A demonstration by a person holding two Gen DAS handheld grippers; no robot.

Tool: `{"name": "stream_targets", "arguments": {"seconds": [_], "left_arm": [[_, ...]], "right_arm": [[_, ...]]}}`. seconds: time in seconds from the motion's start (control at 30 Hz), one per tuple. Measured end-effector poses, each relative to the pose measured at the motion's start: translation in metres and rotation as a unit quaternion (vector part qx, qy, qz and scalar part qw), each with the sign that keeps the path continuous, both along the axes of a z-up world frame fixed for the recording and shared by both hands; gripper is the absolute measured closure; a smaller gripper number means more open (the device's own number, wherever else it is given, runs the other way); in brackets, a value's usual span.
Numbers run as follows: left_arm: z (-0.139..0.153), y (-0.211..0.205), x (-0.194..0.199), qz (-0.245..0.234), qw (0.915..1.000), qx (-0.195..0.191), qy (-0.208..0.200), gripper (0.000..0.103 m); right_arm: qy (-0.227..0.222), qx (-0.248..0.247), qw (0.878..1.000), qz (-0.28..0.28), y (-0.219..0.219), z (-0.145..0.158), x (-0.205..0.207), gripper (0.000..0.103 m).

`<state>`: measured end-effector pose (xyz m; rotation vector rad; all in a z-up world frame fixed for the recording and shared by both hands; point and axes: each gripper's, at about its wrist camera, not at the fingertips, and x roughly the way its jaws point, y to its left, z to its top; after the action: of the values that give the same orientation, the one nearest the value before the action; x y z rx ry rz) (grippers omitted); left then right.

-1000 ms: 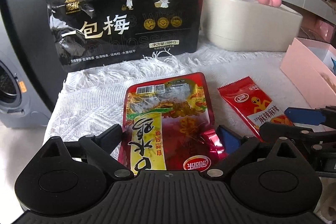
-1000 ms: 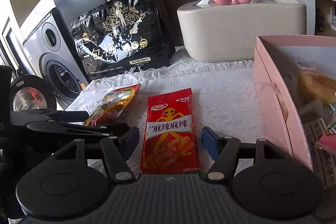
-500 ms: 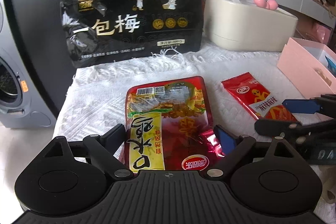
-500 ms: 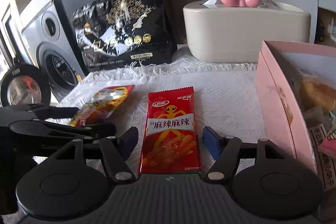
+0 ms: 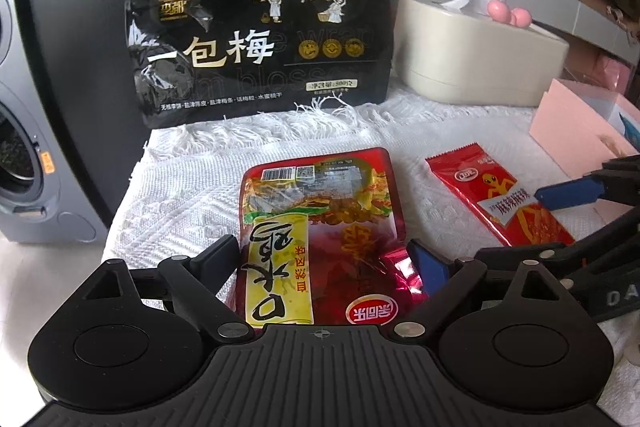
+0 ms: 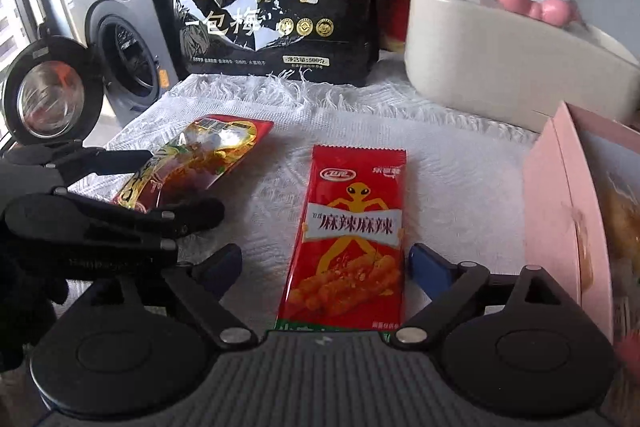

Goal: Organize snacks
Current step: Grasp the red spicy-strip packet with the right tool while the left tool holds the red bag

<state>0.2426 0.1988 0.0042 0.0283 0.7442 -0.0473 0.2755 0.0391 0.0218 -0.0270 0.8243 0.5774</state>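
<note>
A red and yellow snack pouch (image 5: pixel 316 227) lies flat on the white cloth between the jaws of my left gripper (image 5: pixel 324 259). Both fingers touch its edges and the right edge is crumpled. It also shows in the right wrist view (image 6: pixel 200 155). A slim red spicy-strip packet (image 6: pixel 352 235) lies between the open jaws of my right gripper (image 6: pixel 324 267), with gaps on both sides. The packet also shows in the left wrist view (image 5: pixel 496 195). A pink box (image 6: pixel 568 211) with snacks inside stands on the right.
A large black plum bag (image 5: pixel 256 31) stands upright at the back. A cream tissue box (image 5: pixel 480 55) sits at the back right. A washing machine (image 6: pixel 116 15) stands to the left of the cloth-covered table (image 5: pixel 180 187).
Both grippers have pulled back a little and turned, so the scene has shifted in each view. The left jaws have stayed around the pouch and the right jaws around the packet.
</note>
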Motion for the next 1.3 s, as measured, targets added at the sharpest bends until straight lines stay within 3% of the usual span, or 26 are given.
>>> {"name": "stream_targets", "arguments": {"seconds": [0.17, 0.27, 0.33, 0.43, 0.67, 0.83, 1.0, 1.1, 1.2, 1.3], "left_arm": [[-0.001, 0.0, -0.002, 0.001, 1.0, -0.008, -0.006, 0.009], [0.0, 0.003, -0.005, 0.004, 0.9997, -0.023, -0.012, 0.011], [0.001, 0.008, -0.007, 0.01, 0.9991, -0.038, -0.016, 0.013], [0.004, 0.011, -0.013, 0.027, 0.9984, -0.047, -0.016, 0.016], [0.018, 0.0, -0.046, 0.029, 0.9981, -0.054, -0.011, 0.018], [0.03, -0.016, -0.059, 0.024, 0.9987, -0.044, -0.005, 0.018], [0.026, -0.019, -0.055, 0.046, 0.9987, -0.021, 0.006, 0.018], [0.019, -0.009, -0.056, 0.07, 0.9964, -0.047, 0.005, 0.018], [0.009, -0.002, -0.061, 0.08, 0.9944, -0.07, 0.006, 0.017], [0.004, -0.007, -0.067, 0.074, 0.9957, -0.054, -0.01, 0.017]], "right_arm": [[-0.031, -0.012, 0.999, -0.009, 0.0, -0.005, 0.001, 0.014], [-0.042, -0.018, 0.999, -0.015, 0.0, -0.005, -0.003, 0.027], [-0.042, -0.015, 0.999, -0.012, -0.002, -0.001, -0.009, 0.047], [-0.018, 0.025, 0.999, 0.009, -0.01, 0.005, -0.017, 0.051], [-0.049, 0.068, 0.995, 0.044, -0.032, 0.033, -0.054, 0.052], [-0.069, 0.054, 0.995, 0.046, -0.041, 0.045, -0.074, 0.052], [-0.022, 0.041, 0.999, 0.024, -0.032, 0.028, -0.065, 0.052], [0.006, 0.036, 0.999, 0.017, -0.025, 0.015, -0.059, 0.052], [0.01, 0.01, 1.0, 0.026, -0.017, 0.008, -0.063, 0.052], [-0.007, -0.016, 0.999, 0.03, -0.009, 0.004, -0.067, 0.052]]}}
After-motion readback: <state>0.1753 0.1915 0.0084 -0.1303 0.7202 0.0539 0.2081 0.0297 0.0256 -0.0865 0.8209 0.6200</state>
